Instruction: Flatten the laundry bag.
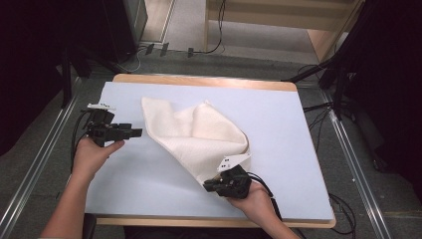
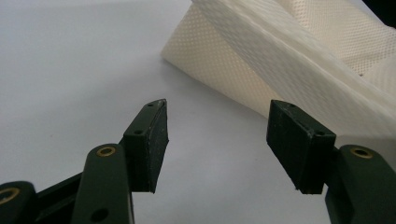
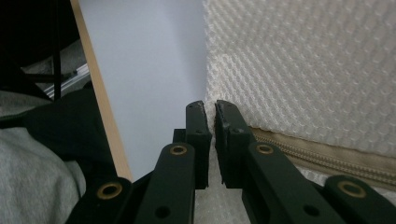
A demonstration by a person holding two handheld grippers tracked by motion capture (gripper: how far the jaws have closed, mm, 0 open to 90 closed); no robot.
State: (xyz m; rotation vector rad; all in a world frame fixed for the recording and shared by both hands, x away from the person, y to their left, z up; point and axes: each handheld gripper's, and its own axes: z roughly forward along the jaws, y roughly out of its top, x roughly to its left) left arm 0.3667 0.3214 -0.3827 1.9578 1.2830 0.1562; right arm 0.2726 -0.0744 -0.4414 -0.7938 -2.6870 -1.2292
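A cream cloth [image 1: 194, 134] with a waffle texture lies in the middle of the high view, on the pale blue worktop [image 1: 278, 129]. It is partly folded: one part is turned over another, and it narrows to a corner at the lower centre of the frame.

The right tool [image 1: 211, 185] is at that corner, in the lower centre of the high view, held by the right hand [image 1: 256, 199]. In the right gripper view its jaws are almost together and clamped on the edge of the cloth [image 3: 299, 70]; a zipper [image 3: 327, 158] runs along the cloth just at the right of the jaws.

The left tool [image 1: 134, 132] is at the left of the high view, held by the left hand [image 1: 92, 157], and points to the cloth but stays apart from it. In the left gripper view its jaws stand wide apart over the bare worktop [image 2: 70, 60], with nothing between them, and the cloth [image 2: 289, 56] lies in the upper right of the frame.
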